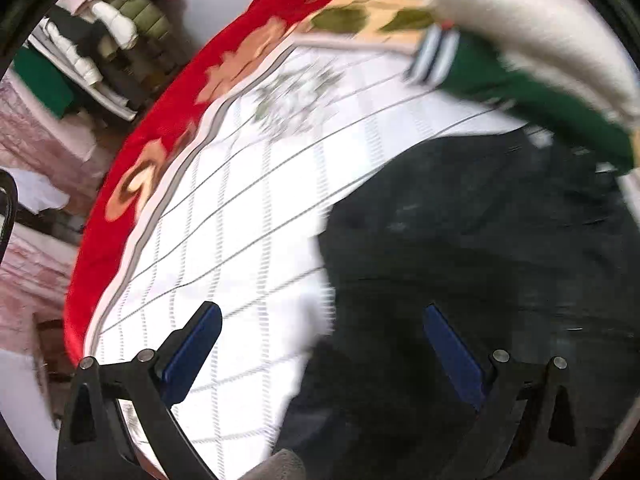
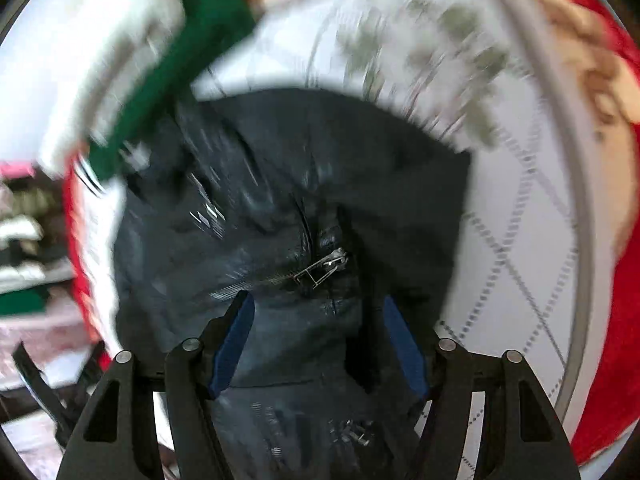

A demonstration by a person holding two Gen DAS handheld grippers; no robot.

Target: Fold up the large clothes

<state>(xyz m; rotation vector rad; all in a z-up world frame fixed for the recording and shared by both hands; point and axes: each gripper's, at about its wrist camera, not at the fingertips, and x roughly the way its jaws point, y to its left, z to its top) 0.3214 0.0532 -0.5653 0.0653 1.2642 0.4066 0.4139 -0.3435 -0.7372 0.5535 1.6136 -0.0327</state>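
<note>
A large dark jacket (image 1: 480, 248) lies on a white quilted bed cover (image 1: 248, 216). My left gripper (image 1: 322, 316) is open above the jacket's left edge, holding nothing. In the right wrist view the same jacket (image 2: 280, 184) fills the middle, with a metal zipper pull (image 2: 324, 266) showing. My right gripper (image 2: 318, 308) is open, and jacket fabric bulges up between its blue pads (image 2: 232, 344). Both views are blurred by motion.
A green and white garment (image 1: 520, 80) lies at the far side of the bed and also shows in the right wrist view (image 2: 168, 60). A red floral blanket (image 1: 168, 128) borders the bed. Stacked clothes (image 1: 100, 40) sit beyond it.
</note>
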